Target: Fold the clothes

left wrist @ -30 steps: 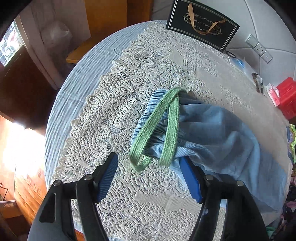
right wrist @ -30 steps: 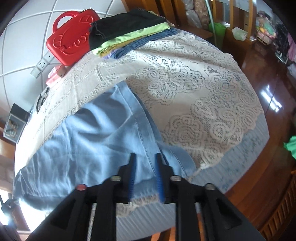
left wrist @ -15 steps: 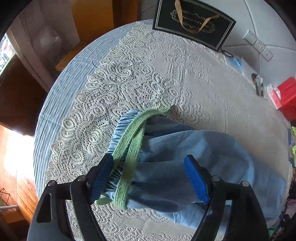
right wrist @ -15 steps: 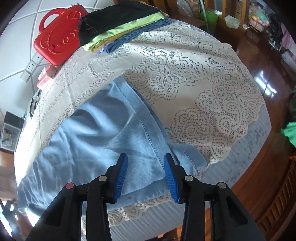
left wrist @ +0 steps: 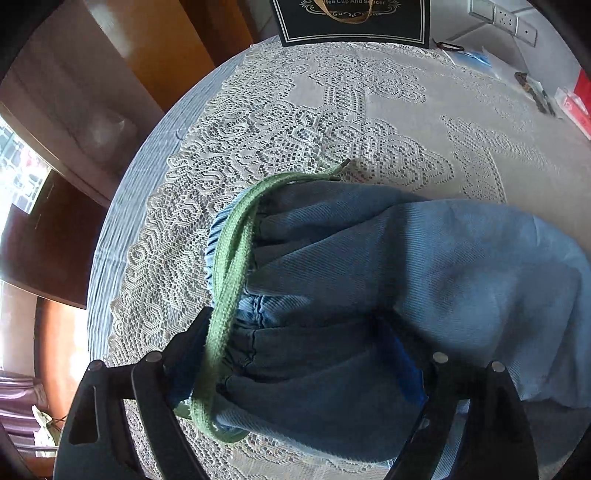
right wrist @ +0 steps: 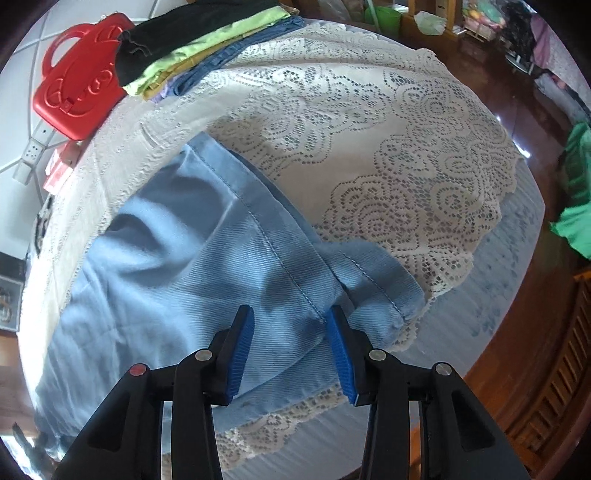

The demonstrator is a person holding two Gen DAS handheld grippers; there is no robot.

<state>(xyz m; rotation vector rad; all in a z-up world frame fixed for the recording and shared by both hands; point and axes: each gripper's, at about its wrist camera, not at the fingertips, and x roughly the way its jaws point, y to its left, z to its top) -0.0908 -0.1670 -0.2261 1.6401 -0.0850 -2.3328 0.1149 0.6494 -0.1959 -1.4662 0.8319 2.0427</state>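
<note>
Light blue shorts lie on the lace-covered round table, with a green drawstring looped over the gathered waistband. My left gripper is open, its jaws wide on either side of the bunched waistband, with fabric lying between them. In the right wrist view the shorts' leg hems lie near the table's front edge. My right gripper is open just above the hem fabric, holding nothing.
A stack of folded clothes and a red plastic case sit at the far side. A black gift bag stands at the table's back. The table edge drops to a wooden floor.
My left gripper moved forward so the waistband now lies between its open jaws. My right gripper went from nearly shut on the hem to open and drew closer over the leg.
</note>
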